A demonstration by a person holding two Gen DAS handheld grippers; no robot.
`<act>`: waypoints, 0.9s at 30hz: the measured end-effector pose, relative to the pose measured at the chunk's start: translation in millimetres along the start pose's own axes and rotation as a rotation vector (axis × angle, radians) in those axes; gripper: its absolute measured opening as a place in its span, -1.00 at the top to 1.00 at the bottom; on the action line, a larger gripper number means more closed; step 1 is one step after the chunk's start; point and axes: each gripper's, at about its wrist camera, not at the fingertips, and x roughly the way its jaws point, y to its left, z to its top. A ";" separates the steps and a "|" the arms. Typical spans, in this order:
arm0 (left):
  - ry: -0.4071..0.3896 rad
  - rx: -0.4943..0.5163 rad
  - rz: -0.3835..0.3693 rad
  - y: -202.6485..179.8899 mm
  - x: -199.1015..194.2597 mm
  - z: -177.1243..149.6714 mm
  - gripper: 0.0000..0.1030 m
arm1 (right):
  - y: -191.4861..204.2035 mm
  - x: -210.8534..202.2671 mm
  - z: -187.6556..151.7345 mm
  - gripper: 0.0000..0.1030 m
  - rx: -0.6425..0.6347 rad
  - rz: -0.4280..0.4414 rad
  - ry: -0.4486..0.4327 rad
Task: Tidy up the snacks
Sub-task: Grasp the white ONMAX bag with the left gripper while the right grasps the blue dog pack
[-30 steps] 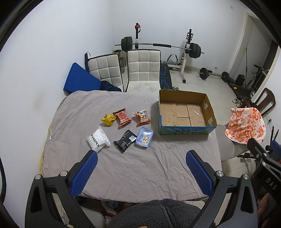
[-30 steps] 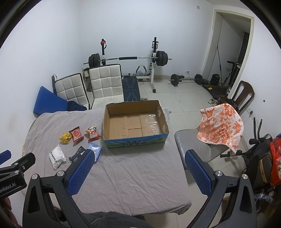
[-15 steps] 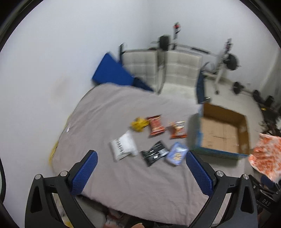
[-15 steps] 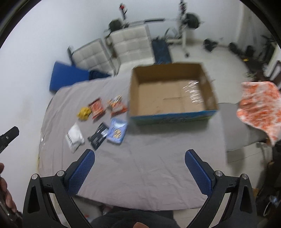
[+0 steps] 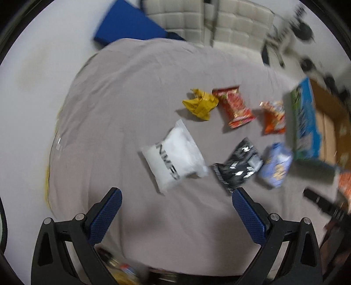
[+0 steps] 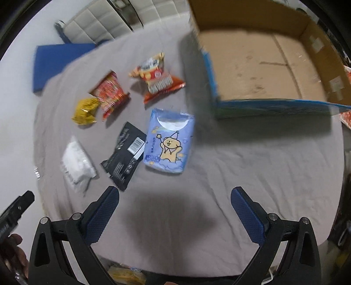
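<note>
Several snack packs lie on a grey-covered table: a white pack, a black pack, a light-blue pack, a yellow pack, a red pack and an orange pack. My left gripper hangs open above the table, just short of the white pack. My right gripper is open too, short of the light-blue pack and the black pack. An open cardboard box with nothing in it stands to the right.
White padded chairs and a blue mat stand behind the table. An orange patterned cloth shows past the box. The other gripper and a hand appear at the lower left of the right wrist view.
Both grippers have dropped and moved forward towards the table, so the snacks and the box look much larger. Both stay open. The packs have not moved.
</note>
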 end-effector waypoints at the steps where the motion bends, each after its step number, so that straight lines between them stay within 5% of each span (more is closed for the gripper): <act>1: 0.005 0.044 -0.001 1.4 12.2 3.8 -1.00 | 5.2 11.7 5.4 -1.00 -0.004 -0.011 0.016; 7: -0.002 0.456 0.048 -4.1 98.1 16.4 -0.99 | 30.5 68.8 22.5 -1.00 -0.034 -0.096 0.108; 12: 0.077 0.657 -0.038 -10.9 143.1 24.5 -0.99 | 48.0 102.0 26.9 -1.00 -0.042 -0.147 0.145; 21: 0.235 0.714 -0.166 -24.6 181.7 36.6 -0.97 | 57.8 124.9 38.0 -0.98 0.007 -0.165 0.155; 23: 0.226 0.690 -0.145 -26.6 187.2 34.2 -0.67 | 56.2 126.3 40.5 -0.96 0.020 -0.168 0.153; 27: 0.203 0.523 -0.157 -22.0 193.0 39.1 -0.56 | 49.8 133.8 41.3 -0.83 0.057 -0.174 0.159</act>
